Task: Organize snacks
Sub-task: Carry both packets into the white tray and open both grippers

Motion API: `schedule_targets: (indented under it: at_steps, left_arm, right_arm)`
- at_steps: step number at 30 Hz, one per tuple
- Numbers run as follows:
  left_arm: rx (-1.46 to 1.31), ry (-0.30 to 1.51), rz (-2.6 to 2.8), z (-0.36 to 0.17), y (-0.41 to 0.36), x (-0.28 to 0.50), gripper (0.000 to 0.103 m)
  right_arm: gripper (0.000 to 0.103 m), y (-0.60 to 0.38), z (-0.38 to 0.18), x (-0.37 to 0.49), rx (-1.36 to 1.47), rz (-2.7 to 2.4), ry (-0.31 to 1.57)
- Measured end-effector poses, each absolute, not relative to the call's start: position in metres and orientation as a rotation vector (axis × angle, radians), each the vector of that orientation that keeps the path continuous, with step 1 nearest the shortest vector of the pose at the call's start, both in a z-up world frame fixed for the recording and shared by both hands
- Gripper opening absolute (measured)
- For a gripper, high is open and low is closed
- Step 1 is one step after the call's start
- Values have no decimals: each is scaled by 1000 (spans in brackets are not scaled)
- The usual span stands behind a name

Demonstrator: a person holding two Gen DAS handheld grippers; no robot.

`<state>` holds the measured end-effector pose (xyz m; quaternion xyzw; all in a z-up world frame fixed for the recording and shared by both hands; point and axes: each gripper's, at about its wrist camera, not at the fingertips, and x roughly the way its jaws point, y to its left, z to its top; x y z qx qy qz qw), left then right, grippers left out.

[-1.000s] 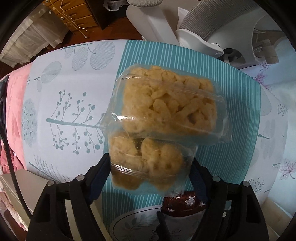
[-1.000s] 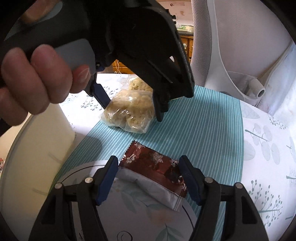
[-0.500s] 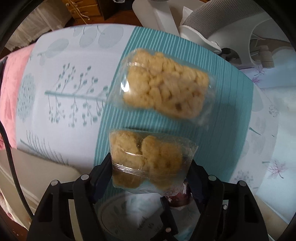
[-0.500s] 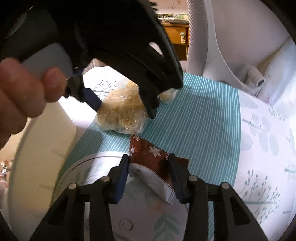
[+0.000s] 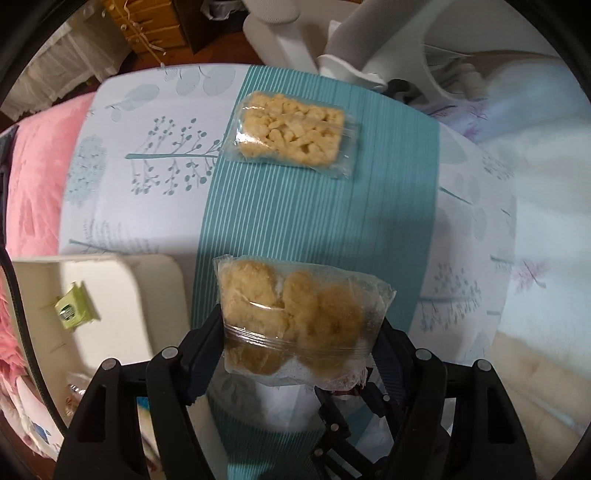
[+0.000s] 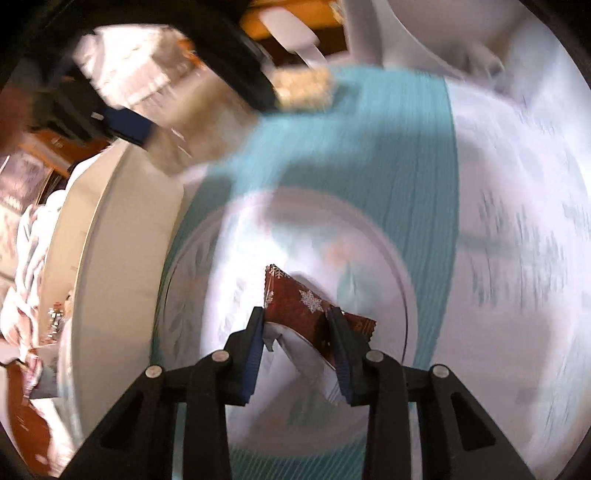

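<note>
Left wrist view
- Left gripper (image 5: 301, 343): points straight down over the table, jaws pinching a clear bag of golden puffed snacks (image 5: 295, 317) from both sides; the bag hangs between the pads, off the cloth.
- Second snack bag (image 5: 291, 134): a clear packet of paler puffed pieces, lying flat on the teal striped runner (image 5: 321, 221), well ahead of the fingertips and apart from the held bag.
- Tablecloth (image 5: 147, 177): white with grey-blue leaf and branch prints, on both sides of the runner.
- Cream tray (image 5: 122, 295): to the left of the gripper, close beside its left finger; a small green packet (image 5: 74, 306) lies inside it.
- Below the gripper: a pale round plate, mostly hidden by the held bag, and a sliver of dark red wrapper at the right finger.
- Far side: a white chair (image 5: 354, 33) beyond the table edge.

Right wrist view (blurred)
- Right gripper (image 6: 297, 325): tilted steeply down, jaws have just been closing and now press on a dark red snowflake-print packet (image 6: 306, 306) caught between the pads; its silver underside shows beneath.
- Plate (image 6: 369, 236): round, pale, with a faint leaf pattern, directly under the fingertips and the red packet.
- Ahead and upper left of the fingertips: the other black tool with its clear snack bag, smeared.
- Left of the plate: the cream tray's wall (image 6: 110, 236).
</note>
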<state>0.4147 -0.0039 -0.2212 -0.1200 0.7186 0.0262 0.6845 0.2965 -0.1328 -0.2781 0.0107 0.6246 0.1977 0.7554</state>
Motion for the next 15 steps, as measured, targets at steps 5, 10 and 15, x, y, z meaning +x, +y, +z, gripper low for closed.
schedule_targets:
  at_steps: [5, 10, 15]
  left_arm:
    - [-241, 1559, -3, -184, -12, 387, 72]
    - [-234, 1479, -45, -159, -9, 352, 72]
    - [-241, 1382, -68, -143, 1, 315, 72]
  right_arm:
    - [33, -143, -267, 269, 140, 373, 1466]
    - [33, -144, -239, 241, 196, 357, 1457]
    - [33, -142, -208, 226, 231, 350, 1417]
